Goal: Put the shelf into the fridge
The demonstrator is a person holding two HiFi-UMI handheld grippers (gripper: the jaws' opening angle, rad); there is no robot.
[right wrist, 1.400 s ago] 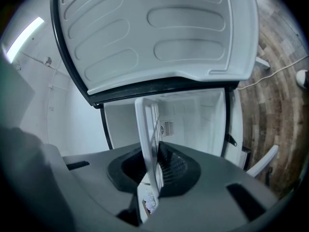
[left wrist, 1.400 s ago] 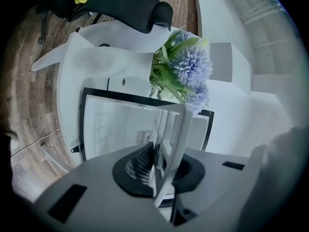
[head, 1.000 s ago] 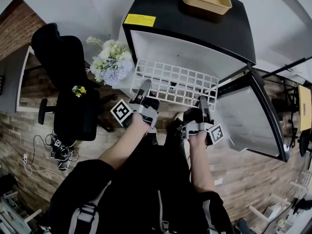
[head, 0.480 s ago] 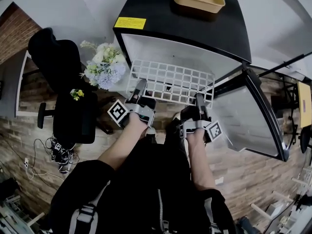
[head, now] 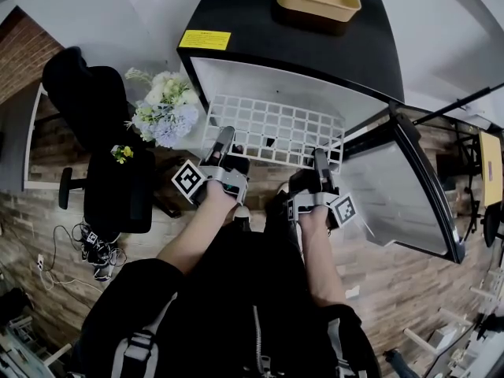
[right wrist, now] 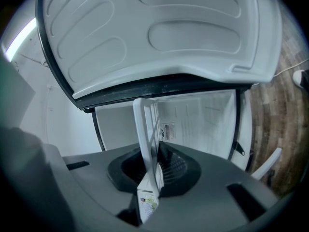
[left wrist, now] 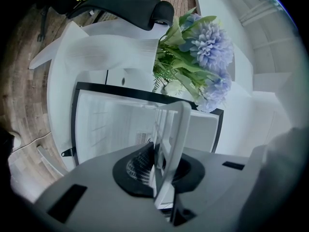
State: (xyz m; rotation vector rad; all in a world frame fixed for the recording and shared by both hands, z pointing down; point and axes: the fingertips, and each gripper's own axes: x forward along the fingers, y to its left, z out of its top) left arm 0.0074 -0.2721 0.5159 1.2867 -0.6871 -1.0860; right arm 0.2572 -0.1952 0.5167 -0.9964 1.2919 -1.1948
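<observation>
The white wire shelf (head: 272,130) lies level at centre frame, at the open mouth of the black fridge (head: 315,46). My left gripper (head: 223,142) and right gripper (head: 319,158) each have their fingers clenched on its near edge. The fridge door (head: 402,187) stands open at right, and a bunch of flowers (head: 161,110) sits at left.

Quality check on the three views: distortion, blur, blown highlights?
Head view: strong fisheye, fridge edges bow; shelf grid sharp, light even. Left gripper view: dark round vignette; shelf edge between the jaws soft, flowers sharper, right side washed out. Right gripper view: same vignette; near shelf edge blurred, fridge door crisp.
</observation>
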